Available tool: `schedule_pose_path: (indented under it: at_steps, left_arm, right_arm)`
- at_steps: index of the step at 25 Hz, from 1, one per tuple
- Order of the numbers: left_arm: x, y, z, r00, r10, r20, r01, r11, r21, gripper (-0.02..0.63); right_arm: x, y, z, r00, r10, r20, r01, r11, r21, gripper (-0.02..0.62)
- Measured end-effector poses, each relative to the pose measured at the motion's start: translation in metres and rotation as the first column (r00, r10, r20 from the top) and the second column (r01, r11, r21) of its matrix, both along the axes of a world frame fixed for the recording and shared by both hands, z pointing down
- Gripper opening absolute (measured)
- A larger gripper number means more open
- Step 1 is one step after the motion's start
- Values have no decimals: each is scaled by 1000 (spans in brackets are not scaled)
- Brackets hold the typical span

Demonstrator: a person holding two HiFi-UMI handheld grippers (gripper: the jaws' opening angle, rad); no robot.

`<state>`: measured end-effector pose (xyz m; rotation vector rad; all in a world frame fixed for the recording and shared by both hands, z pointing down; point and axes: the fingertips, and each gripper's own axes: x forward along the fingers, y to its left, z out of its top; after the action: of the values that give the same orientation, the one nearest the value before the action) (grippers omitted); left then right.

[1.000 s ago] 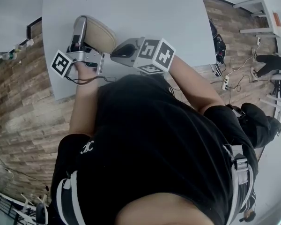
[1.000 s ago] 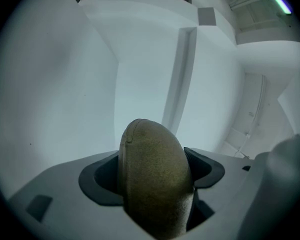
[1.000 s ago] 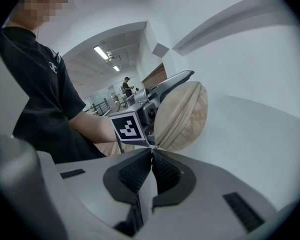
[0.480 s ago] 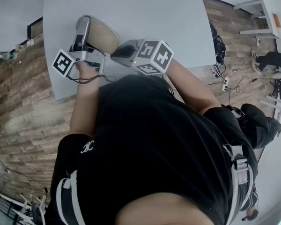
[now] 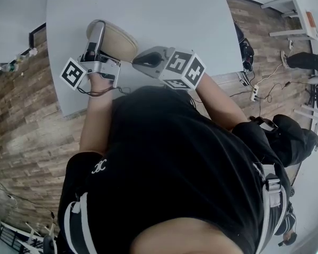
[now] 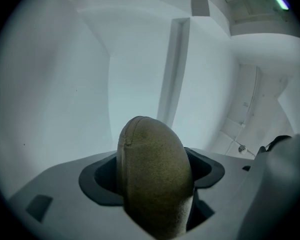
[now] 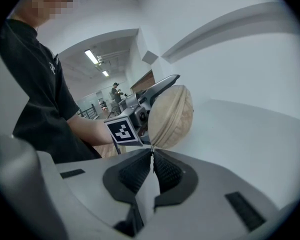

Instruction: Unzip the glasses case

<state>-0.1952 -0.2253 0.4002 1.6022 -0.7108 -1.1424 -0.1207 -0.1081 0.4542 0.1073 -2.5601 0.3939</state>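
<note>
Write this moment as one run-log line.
left hand-held gripper: shut on glasses case | right hand-held gripper: shut on zipper pull at the case's end | zip: appears closed
</note>
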Motion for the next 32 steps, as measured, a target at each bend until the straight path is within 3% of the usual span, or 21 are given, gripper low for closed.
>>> schedule_pose_path:
  at_steps: [2,3,4,5,9,12,14,20,24,27,32]
  left_arm:
    - [0,0,1,1000,-6,9,6,1000,1,371]
    - [-1,0,1,1000,-9,16,9,1000,3,371]
    - [-2,0,1,1000,-13,25,13,1000,4,371]
    - [-3,-1,0,999,-17,36,17,1000,6,371]
    - [-2,2,-3,995,-22,95,20,999,25,371]
    - [11,5,-5,986,7,165,-15,999,46,371]
    - [19,7,-8,982,33,186,-45,997,59,371]
    - [35,13,-24,984,129,123,-146,980,137,371]
    - [57,16,-24,961,172,214,-207,967,149,371]
    - [64,17,-22,953,200,228,-236,962,139,371]
    - [66,11,-11,925,214,313,-255,962,97,371]
  right_arm:
    - [7,-3,1,999,34,28,-34,999,-10,22]
    - [11,-5,1,998,50,46,-49,998,-25,65]
    - [14,-8,-2,995,70,66,-67,997,-41,177]
    - [18,-13,-6,991,101,91,-96,994,-54,243]
    - [25,-41,-32,942,265,204,-250,963,-100,268]
    - [21,-49,-43,912,319,258,-288,946,-151,282]
    - [15,-49,-46,910,314,271,-276,946,-169,285]
    - [-3,-41,-50,926,253,281,-198,958,-209,301]
    - [-11,-37,-50,932,226,282,-168,962,-215,300]
    - [-10,-37,-46,941,209,265,-161,968,-192,298]
    - [-11,-43,-33,937,242,254,-171,947,-273,287]
